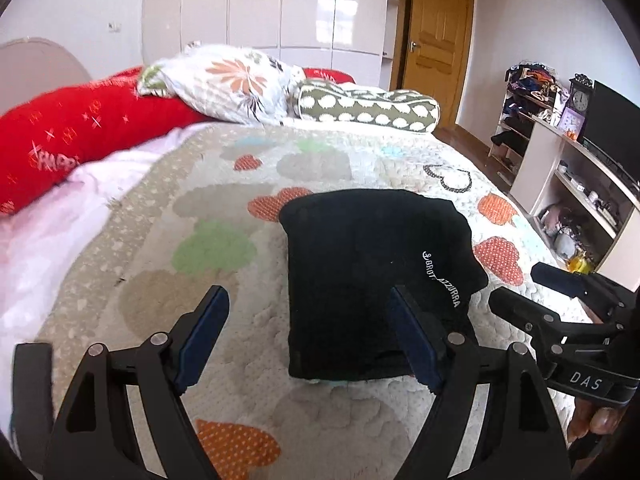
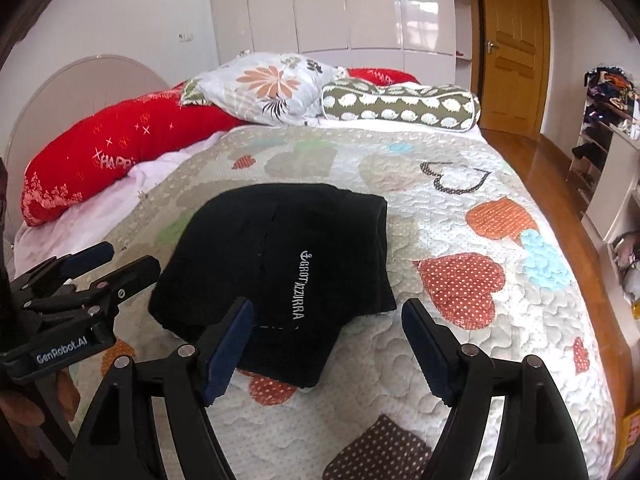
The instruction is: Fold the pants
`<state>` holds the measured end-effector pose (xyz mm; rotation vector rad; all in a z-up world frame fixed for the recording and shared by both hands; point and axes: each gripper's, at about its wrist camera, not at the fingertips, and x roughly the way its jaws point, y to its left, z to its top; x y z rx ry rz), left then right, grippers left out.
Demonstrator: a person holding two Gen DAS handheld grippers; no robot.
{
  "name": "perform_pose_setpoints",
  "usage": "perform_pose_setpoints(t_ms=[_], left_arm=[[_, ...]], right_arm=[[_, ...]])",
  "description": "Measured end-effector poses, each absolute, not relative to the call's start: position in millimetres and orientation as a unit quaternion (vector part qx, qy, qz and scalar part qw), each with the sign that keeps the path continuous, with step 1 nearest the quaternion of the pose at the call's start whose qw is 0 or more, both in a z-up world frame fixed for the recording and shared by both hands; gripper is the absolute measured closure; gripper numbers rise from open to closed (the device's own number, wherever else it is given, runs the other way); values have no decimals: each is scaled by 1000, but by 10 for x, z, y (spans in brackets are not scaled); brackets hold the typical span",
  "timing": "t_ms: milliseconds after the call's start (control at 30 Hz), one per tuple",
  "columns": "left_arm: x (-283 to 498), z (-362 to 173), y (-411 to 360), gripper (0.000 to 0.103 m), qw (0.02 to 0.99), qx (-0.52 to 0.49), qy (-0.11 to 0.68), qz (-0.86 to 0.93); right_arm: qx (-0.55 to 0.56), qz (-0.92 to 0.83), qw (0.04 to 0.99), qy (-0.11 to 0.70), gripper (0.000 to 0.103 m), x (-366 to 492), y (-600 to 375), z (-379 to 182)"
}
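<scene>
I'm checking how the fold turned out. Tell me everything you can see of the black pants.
The black pants lie folded into a compact, roughly rectangular bundle of several layers on the heart-patterned quilt. The fabric looks soft and matte. White lettering runs along the top layer. A lower layer sticks out at the near edge, so the edges are not quite flush. Both the left gripper and the right gripper are open and hold nothing.

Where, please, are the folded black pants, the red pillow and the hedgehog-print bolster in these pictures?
folded black pants (image 2: 280, 256): right wrist view, top layer beside the white lettering.
red pillow (image 1: 80, 132): left wrist view, middle of its red cover.
hedgehog-print bolster (image 2: 400, 106): right wrist view, middle of its side.
</scene>
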<state>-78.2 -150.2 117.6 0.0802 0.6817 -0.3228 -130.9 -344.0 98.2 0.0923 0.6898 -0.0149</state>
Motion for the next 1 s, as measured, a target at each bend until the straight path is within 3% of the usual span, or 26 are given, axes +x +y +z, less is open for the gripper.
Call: perform_pose_setpoints(t_ms=[1000], left_arm=[[-1187,1334,-1375,20,937,44,319,-135]], right_arm=[[41,0,939,341,22,-1688,-3319,1092]])
